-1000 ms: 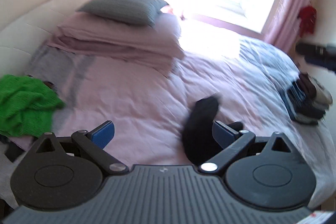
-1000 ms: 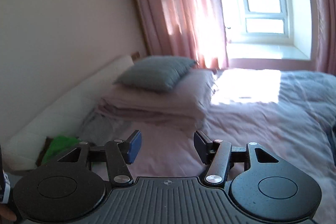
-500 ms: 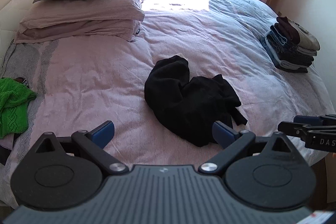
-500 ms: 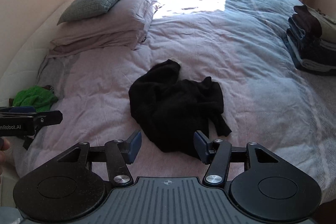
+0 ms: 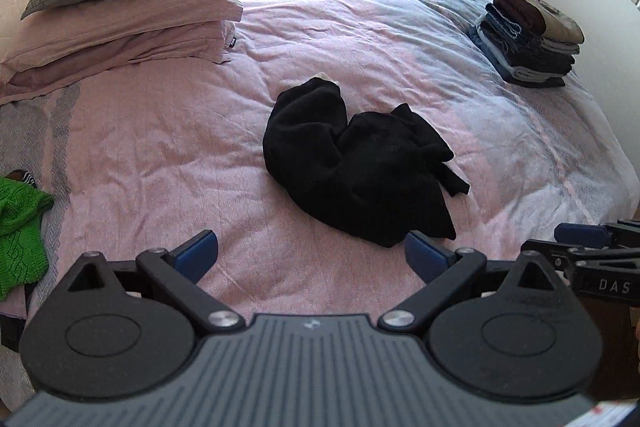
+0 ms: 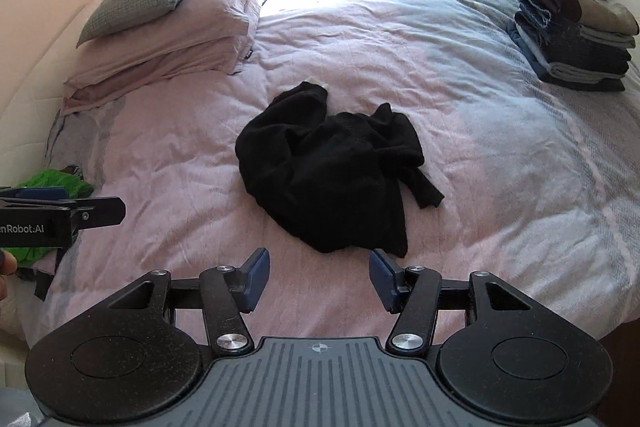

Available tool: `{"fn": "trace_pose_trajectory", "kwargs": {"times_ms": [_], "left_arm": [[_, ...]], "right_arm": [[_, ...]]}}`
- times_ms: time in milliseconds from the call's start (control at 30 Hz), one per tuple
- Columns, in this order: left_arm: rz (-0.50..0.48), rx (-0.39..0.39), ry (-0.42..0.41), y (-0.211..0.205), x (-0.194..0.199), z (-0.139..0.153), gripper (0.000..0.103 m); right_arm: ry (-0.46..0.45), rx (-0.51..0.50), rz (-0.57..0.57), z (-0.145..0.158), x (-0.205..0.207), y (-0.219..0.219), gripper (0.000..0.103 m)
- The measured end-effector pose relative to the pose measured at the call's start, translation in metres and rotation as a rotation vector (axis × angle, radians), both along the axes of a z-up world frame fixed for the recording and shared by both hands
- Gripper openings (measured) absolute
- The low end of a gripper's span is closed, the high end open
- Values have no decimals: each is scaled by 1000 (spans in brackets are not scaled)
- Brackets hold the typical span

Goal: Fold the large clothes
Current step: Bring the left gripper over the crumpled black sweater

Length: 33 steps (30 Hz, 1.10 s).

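Both grippers hover level above the bed's near edge, left gripper (image 5: pixel 311 254) and right gripper (image 6: pixel 317 274) spread wide, holding nothing; the crumpled black garment (image 5: pixel 356 167) lies just ahead of their 2 finger pairs.

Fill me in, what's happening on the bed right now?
A person holds two handheld grippers over the bed, both open and empty. The left gripper and right gripper point at a crumpled black garment lying unfolded mid-bed; neither touches it. A stack of folded clothes sits at the far right edge, a green knit at the left edge. Folding of the black piece hasn't started.
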State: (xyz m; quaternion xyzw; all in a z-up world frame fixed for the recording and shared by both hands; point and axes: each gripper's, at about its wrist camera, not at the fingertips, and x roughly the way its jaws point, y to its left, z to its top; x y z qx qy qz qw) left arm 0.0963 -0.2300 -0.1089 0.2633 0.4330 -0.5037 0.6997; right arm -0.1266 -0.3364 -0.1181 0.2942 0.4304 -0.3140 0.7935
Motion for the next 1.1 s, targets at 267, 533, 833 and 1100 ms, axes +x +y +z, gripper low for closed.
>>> {"fn": "trace_pose_trajectory", "kwargs": {"times_ms": [267, 533, 833, 1100], "left_arm": [[-22, 8, -12, -3, 3, -1, 98], [24, 13, -22, -16, -11, -2, 98], [183, 41, -15, -45, -56, -12, 98], [303, 66, 4, -80, -98, -37, 98]], "right_arm": [[-1, 1, -8, -3, 1, -1, 52], [0, 10, 65, -9, -6, -26, 52], [4, 24, 211, -18, -39, -89, 52], [22, 16, 235, -33, -88, -159, 52]]}}
